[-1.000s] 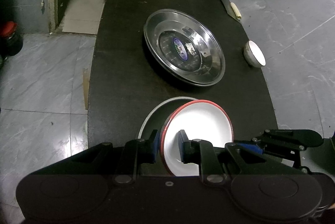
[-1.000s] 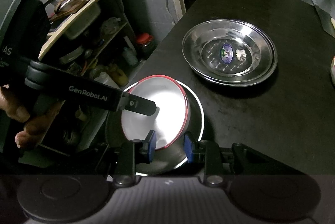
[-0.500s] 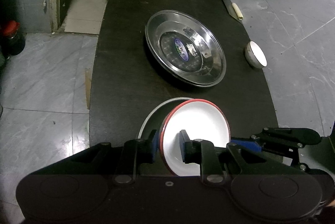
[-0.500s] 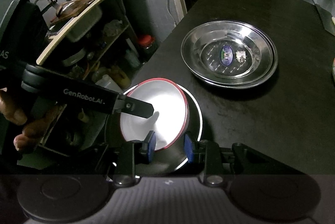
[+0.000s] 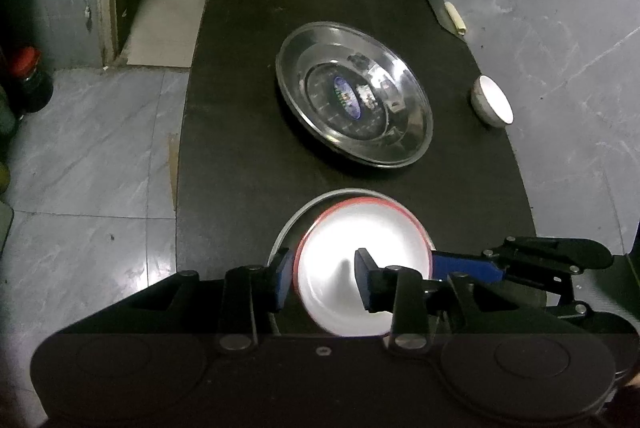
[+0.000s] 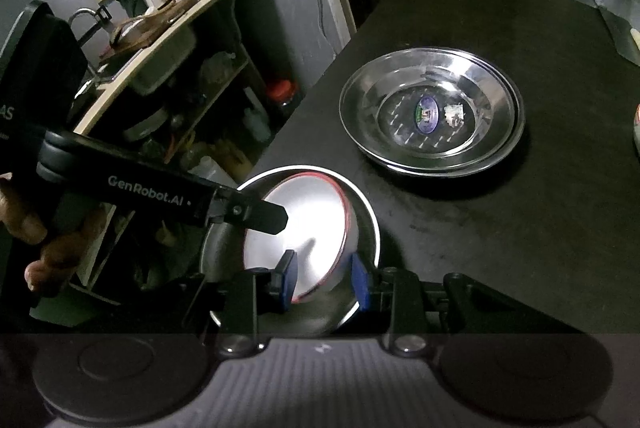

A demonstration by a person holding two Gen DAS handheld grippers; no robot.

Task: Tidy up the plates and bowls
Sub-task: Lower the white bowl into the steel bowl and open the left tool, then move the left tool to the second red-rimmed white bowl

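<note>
- Red-rimmed white bowl (image 5: 362, 260) sits tilted inside a steel plate (image 6: 366, 216) at the near end of the dark table (image 5: 248, 116).
- Our left gripper (image 5: 322, 278) has just been opening; its jaws straddle the bowl's rim, one finger inside and one outside, and we see a gap at the outer pad.
- Our right gripper (image 6: 324, 278) is closed on the opposite rim of the bowl, pads against both faces.
- We see a stack of large steel plates (image 5: 354, 104) further along the table, well apart from the bowl.
- We see a small white bowl (image 5: 492, 106) near the table's right edge.
</note>
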